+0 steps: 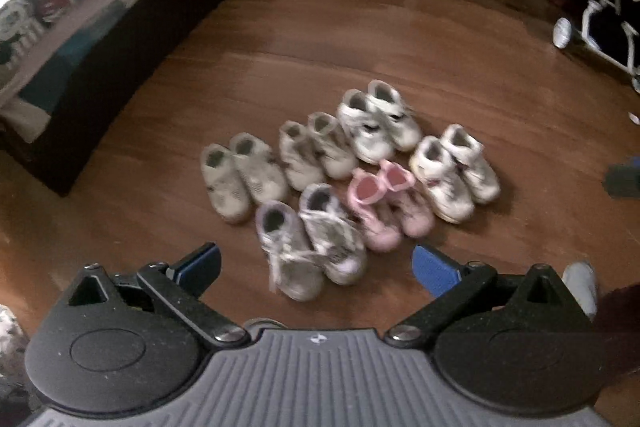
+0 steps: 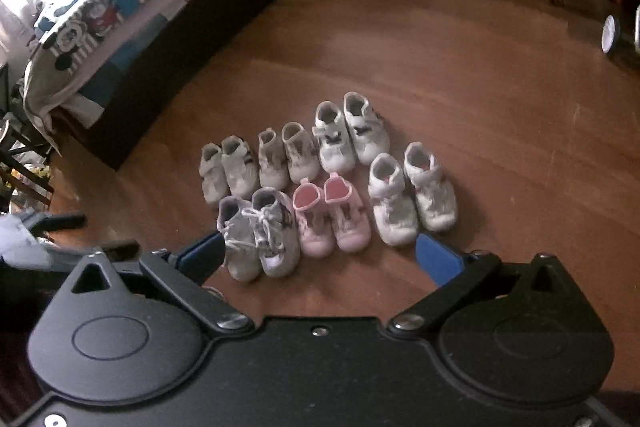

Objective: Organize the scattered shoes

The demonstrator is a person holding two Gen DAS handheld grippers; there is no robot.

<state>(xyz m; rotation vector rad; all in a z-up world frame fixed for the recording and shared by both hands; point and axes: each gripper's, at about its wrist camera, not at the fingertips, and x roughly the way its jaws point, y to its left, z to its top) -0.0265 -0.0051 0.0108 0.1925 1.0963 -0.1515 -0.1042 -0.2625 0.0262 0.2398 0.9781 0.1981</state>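
Left gripper (image 1: 316,267) and right gripper (image 2: 318,257) hang wide open, empty; a low swing could scatter the laced pair (image 1: 310,247) at six o'clock of the paired rows

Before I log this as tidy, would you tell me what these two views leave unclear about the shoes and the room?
- Laced grey pair: in the right wrist view, the left jaw of the right gripper covers one toe.
- Shoe markings: left wrist view, motion-blurred.
- White object: left wrist view, cut off behind the gripper body.
- Wheeled frame: cropped by the right edge.
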